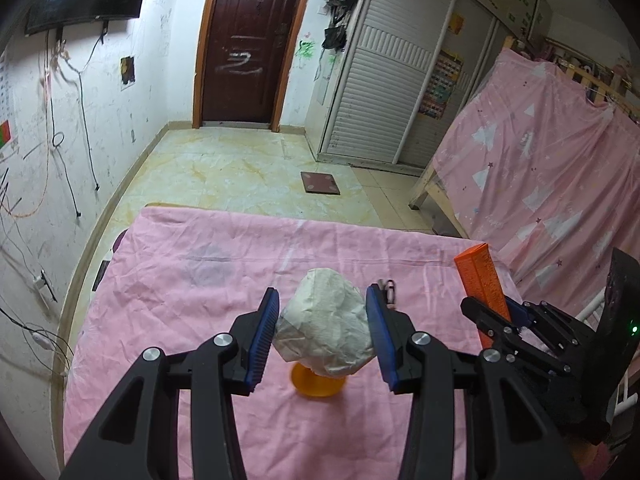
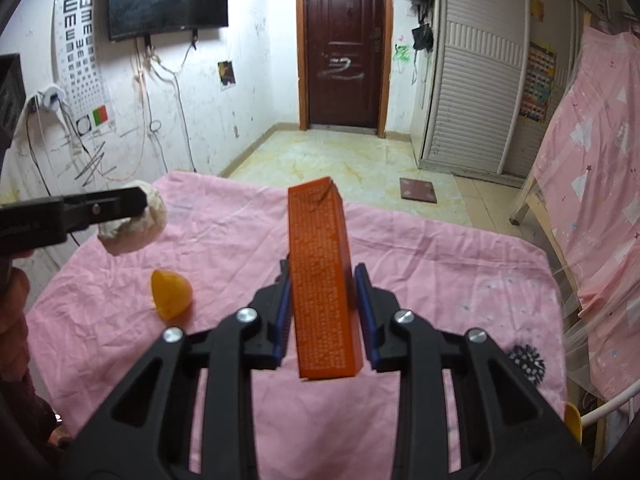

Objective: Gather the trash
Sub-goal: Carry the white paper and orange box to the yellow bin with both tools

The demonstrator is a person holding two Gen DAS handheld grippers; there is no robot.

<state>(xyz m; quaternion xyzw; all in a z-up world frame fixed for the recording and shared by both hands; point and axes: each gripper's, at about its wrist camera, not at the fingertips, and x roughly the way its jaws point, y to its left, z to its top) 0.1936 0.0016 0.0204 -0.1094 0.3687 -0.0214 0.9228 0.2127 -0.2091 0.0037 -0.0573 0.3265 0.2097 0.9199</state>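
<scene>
My left gripper (image 1: 322, 302) is shut on a crumpled white paper ball (image 1: 326, 326) and holds it above the pink-covered table (image 1: 180, 280); the ball also shows in the right wrist view (image 2: 136, 222). An orange peel piece (image 1: 318, 384) lies on the cloth under the ball, and also shows in the right wrist view (image 2: 171, 294). My right gripper (image 2: 322, 276) is shut on a long orange box (image 2: 322, 280), held tilted up above the table; the box also shows at the right of the left wrist view (image 1: 480, 284).
A small black-and-white patterned item (image 2: 526, 362) lies on the cloth at the right. A small clip-like object (image 1: 389, 290) lies behind the left gripper. A pink-draped bed frame (image 2: 592, 200) stands right, a wardrobe (image 2: 476, 80) and door (image 2: 344, 48) beyond.
</scene>
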